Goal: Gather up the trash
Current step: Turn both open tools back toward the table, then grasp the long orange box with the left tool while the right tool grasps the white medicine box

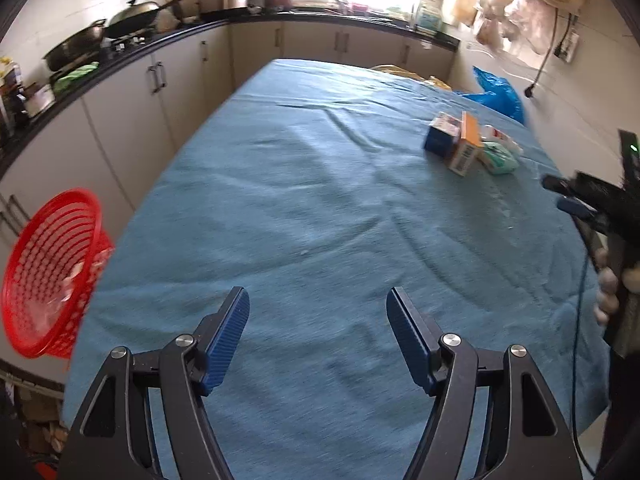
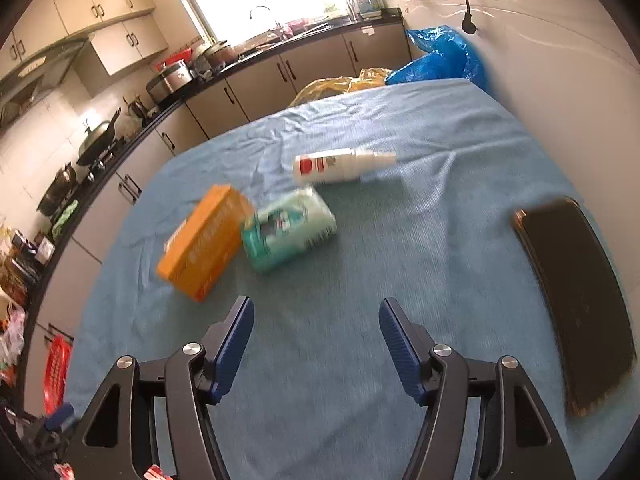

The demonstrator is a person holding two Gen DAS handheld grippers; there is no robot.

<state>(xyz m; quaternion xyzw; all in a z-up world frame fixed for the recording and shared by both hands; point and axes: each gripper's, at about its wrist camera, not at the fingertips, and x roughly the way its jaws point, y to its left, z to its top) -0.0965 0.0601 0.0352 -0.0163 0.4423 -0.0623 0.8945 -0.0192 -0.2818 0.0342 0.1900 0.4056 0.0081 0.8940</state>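
On the blue tablecloth (image 1: pixel 312 200) lies a small pile of trash: an orange box (image 2: pixel 204 242), a green tissue pack (image 2: pixel 290 228) and a white spray bottle (image 2: pixel 340 165) on its side. The left wrist view shows the same pile far right, with a blue box (image 1: pixel 440 138) beside the orange box (image 1: pixel 466 148). My left gripper (image 1: pixel 318 300) is open and empty over the bare near cloth. My right gripper (image 2: pixel 316 310) is open and empty, just short of the tissue pack. A red basket (image 1: pixel 52 272) hangs off the table's left edge.
A black phone (image 2: pixel 576 300) lies on the cloth at the right. Blue (image 2: pixel 440 56) and yellow (image 2: pixel 340 82) plastic bags sit past the table's far end. A kitchen counter (image 1: pixel 132 48) with pans runs along the left and back. A wall is close on the right.
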